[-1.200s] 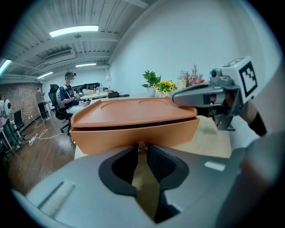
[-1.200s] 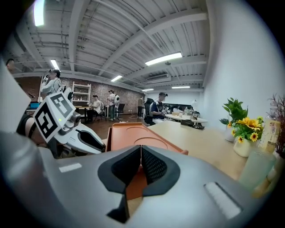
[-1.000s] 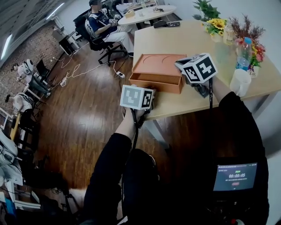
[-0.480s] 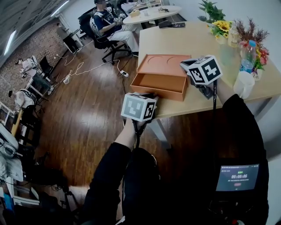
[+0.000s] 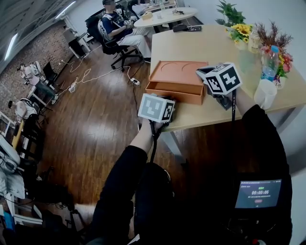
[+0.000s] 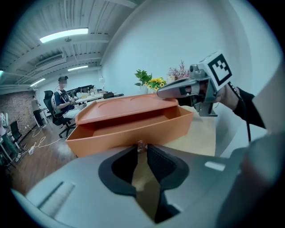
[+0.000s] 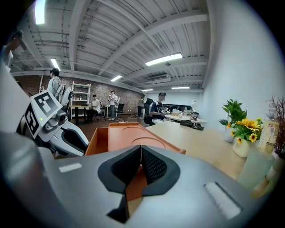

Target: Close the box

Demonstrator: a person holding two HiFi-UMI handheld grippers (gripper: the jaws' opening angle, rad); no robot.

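Observation:
An orange box (image 5: 178,72) lies on the wooden table (image 5: 191,45), its flat top (image 6: 129,104) marked with two round recesses. Its drawer (image 6: 133,131) stands partly out of the front, and the hollow inside shows as a drawer opening (image 7: 95,141). My left gripper (image 6: 141,149) is shut on a small knob (image 6: 141,144) at the middle of the drawer's front. It hangs just off the table's near edge as the left gripper (image 5: 165,112). My right gripper (image 7: 141,149) is shut, its tips resting at the box top's right corner; it is the right gripper (image 6: 162,92) in the other view.
A white cup (image 5: 264,92), a bottle (image 5: 267,53) and flower pots (image 5: 237,29) stand at the table's right end. A person sits on a chair (image 5: 112,26) by a round table (image 5: 165,14) beyond. Wooden floor (image 5: 91,129) lies to the left.
The drawer has slid out of the box toward my left gripper, and its inside now shows. My right gripper has stayed at the box's corner.

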